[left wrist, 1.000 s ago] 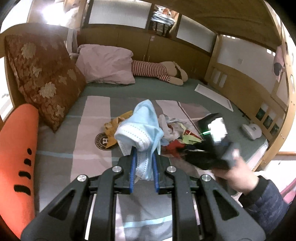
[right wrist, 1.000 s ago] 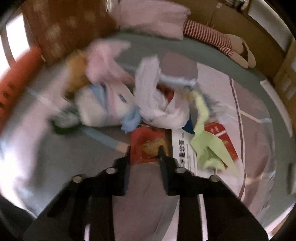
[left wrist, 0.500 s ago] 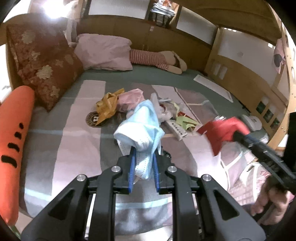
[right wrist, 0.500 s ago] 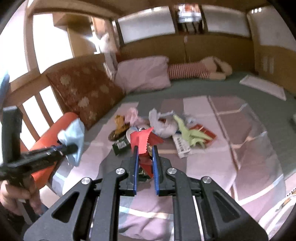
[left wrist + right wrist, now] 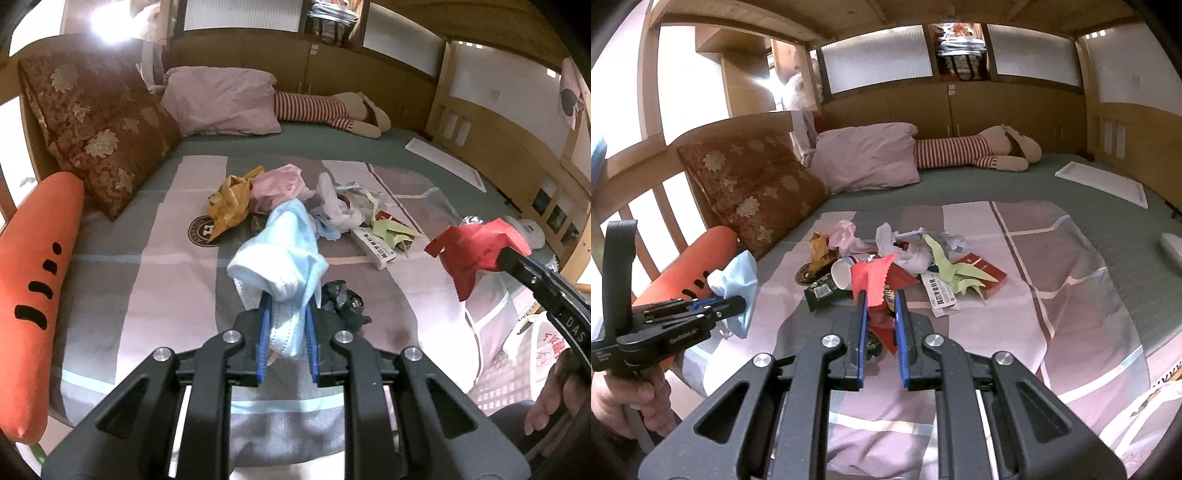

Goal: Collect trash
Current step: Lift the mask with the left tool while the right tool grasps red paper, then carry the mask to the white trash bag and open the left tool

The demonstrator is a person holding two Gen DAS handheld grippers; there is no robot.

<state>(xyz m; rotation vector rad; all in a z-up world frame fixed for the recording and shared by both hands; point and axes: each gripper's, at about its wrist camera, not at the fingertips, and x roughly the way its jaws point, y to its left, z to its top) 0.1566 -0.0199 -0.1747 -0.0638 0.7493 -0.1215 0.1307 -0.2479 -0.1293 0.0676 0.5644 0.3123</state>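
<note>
Left claw (image 5: 286,345): blue-padded fingers clamped on a crumpled light-blue disposable face mask (image 5: 282,254); raised above the near part of the bed; seen in the right wrist view at far left (image 5: 738,301), mask (image 5: 737,284) sticking out of its tip.
Right claw (image 5: 881,332): blue-padded fingers pinching a red foil snack wrapper with a zigzag edge (image 5: 875,280); lifted clear of the bed; in the left wrist view at right (image 5: 506,254), wrapper (image 5: 469,254) hanging from its tip.
Bed: pink, grey and green striped bedspread (image 5: 159,280) under everything.
Trash heap, mid-bed: crumpled yellow plastic bag (image 5: 231,205) at left, touching a pink crumpled bag (image 5: 280,184); white crumpled plastic bag (image 5: 334,206) to the right of those; pale-green folded paper (image 5: 388,230) lying over a flat red carton (image 5: 979,271); long white printed box (image 5: 373,245) just beside the green paper.
Loose pieces nearer the camera: dark crumpled wrapper (image 5: 341,302) just beyond the left claw; white paper cup on its side (image 5: 842,273) at the near edge of the heap.
Bedding, left side: orange carrot-shaped cushion with black marks (image 5: 35,288); brown floral pillow (image 5: 99,129) behind it; pale pink pillow (image 5: 221,101) further back.
Far end: plush toy in red-and-white stripes (image 5: 328,110) lying flat by the wooden wall.
</note>
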